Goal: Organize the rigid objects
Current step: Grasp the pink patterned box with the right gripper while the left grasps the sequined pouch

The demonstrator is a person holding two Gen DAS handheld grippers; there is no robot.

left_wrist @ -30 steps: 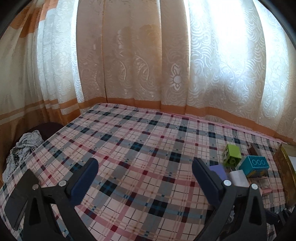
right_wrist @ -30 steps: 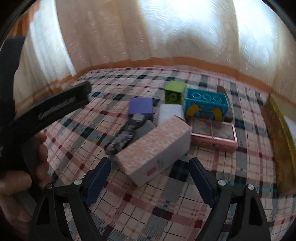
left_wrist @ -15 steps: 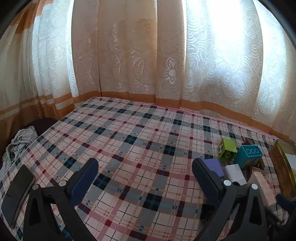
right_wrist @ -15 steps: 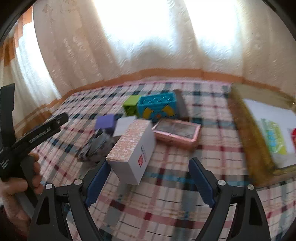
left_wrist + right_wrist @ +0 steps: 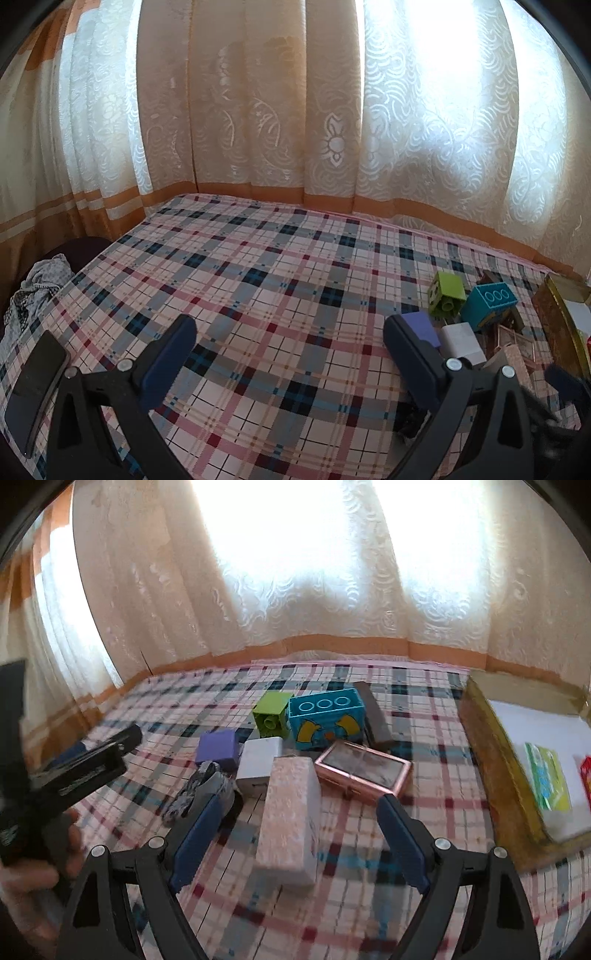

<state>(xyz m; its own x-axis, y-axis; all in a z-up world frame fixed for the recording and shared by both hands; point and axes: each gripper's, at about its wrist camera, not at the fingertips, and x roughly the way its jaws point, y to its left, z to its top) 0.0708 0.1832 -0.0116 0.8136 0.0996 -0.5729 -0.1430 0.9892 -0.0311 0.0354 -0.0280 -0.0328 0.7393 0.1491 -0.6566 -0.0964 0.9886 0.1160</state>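
Observation:
My right gripper [image 5: 299, 830] is open, and a pink patterned box [image 5: 290, 819] lies lengthwise between its fingers with a gap on each side. Behind the box are a white cube [image 5: 258, 762], a purple cube [image 5: 218, 744], a green block [image 5: 271, 714], a teal block [image 5: 325, 718], a dark bar [image 5: 376, 716] and a rose-gold framed case [image 5: 364, 771]. My left gripper [image 5: 291, 343] hangs open over bare plaid cloth, with the green block [image 5: 447, 293] and teal block [image 5: 489, 302] off to its right.
A gold-walled tray [image 5: 491, 746] with a white lining and colourful packets stands at the right. A grey patterned piece [image 5: 195, 794] lies by the right gripper's left finger. A dark phone [image 5: 35, 384] and crumpled cloth [image 5: 37, 284] sit at the bed's left edge. Curtains hang behind.
The right gripper's view has swung and lifted a little: the pink box, skewed before, now lies straight between the fingers. The left gripper has stayed in place.

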